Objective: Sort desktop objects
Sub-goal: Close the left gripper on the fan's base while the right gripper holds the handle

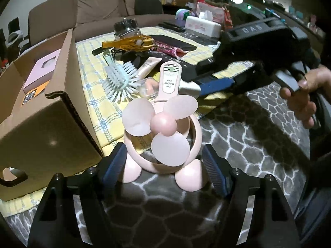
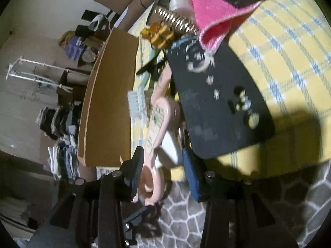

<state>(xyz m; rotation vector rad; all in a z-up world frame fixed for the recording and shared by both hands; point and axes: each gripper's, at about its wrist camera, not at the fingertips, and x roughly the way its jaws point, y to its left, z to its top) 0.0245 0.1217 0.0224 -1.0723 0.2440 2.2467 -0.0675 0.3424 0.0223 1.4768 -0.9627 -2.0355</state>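
A pink hand fan (image 1: 163, 124) lies with its round head toward me and its handle (image 1: 170, 78) resting on a pile of items on the yellow checked cloth (image 1: 97, 107). My left gripper (image 1: 163, 150) is shut on the fan's ring, one pad on each side. My right gripper (image 1: 194, 80) reaches in from the right beside the handle. In the right wrist view the right gripper (image 2: 161, 150) stands partly open, with the fan handle (image 2: 155, 124) and a small white object (image 2: 169, 153) between its fingers. I see no pad pressing on either.
An open cardboard box (image 1: 62, 82) with a pink box (image 1: 43, 70) inside stands at the left. The pile holds a teal hairbrush (image 1: 120, 80), an amber hair claw (image 1: 128, 43), a cream tube (image 1: 149, 65), a black pad (image 2: 217, 107) and a pink cloth (image 2: 211, 14). A hand (image 1: 306, 95) holds the right gripper.
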